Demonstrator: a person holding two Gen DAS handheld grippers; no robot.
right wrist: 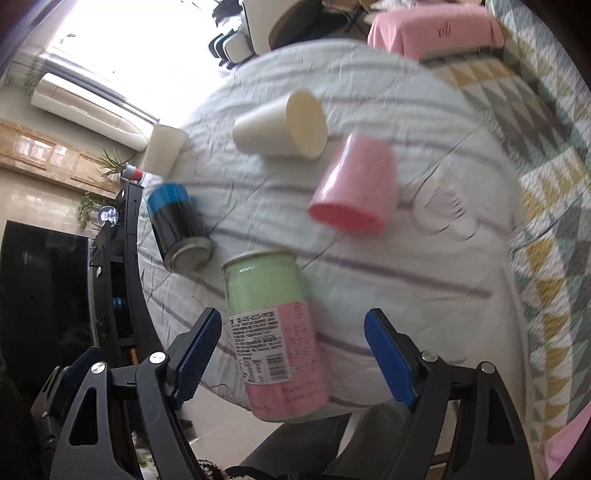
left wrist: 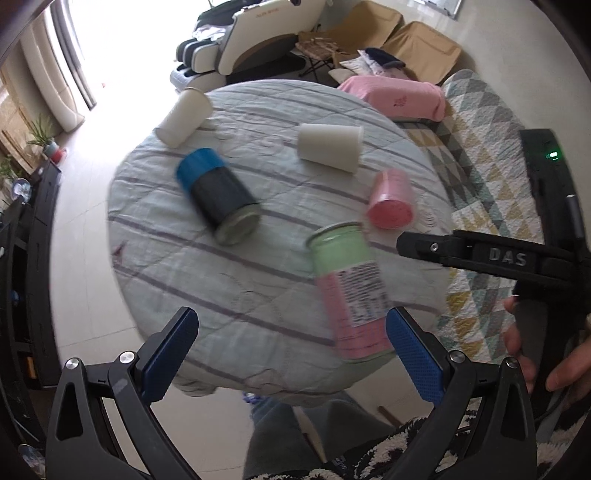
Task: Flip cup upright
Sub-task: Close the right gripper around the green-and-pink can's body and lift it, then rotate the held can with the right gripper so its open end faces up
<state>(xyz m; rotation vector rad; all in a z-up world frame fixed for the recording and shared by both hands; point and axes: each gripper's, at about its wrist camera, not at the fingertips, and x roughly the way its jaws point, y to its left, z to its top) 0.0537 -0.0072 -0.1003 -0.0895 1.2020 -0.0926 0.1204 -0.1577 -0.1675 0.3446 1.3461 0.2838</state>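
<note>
A pink cup [left wrist: 391, 199] [right wrist: 354, 186] lies on its side on the round cloth-covered table [left wrist: 207, 280] [right wrist: 424, 258], mouth toward me. Two white cups lie on their sides: one mid-table [left wrist: 330, 147] [right wrist: 280, 125], one at the far left edge [left wrist: 184, 118] [right wrist: 164, 147]. A green-and-pink can [left wrist: 349, 288] [right wrist: 273, 332] and a blue-and-black can [left wrist: 218, 195] [right wrist: 177, 229] also lie down. My left gripper [left wrist: 291, 350] is open above the near table edge. My right gripper [right wrist: 291, 350] is open around the green-and-pink can, not touching it; its finger shows in the left wrist view [left wrist: 461, 251].
A pink-covered stool [left wrist: 395, 96] [right wrist: 436, 26] and a patterned quilt [left wrist: 491, 155] [right wrist: 546, 184] lie beyond the table on the right. A massage chair [left wrist: 240, 40] stands at the back. A dark TV cabinet [left wrist: 26, 258] [right wrist: 48, 295] runs along the left.
</note>
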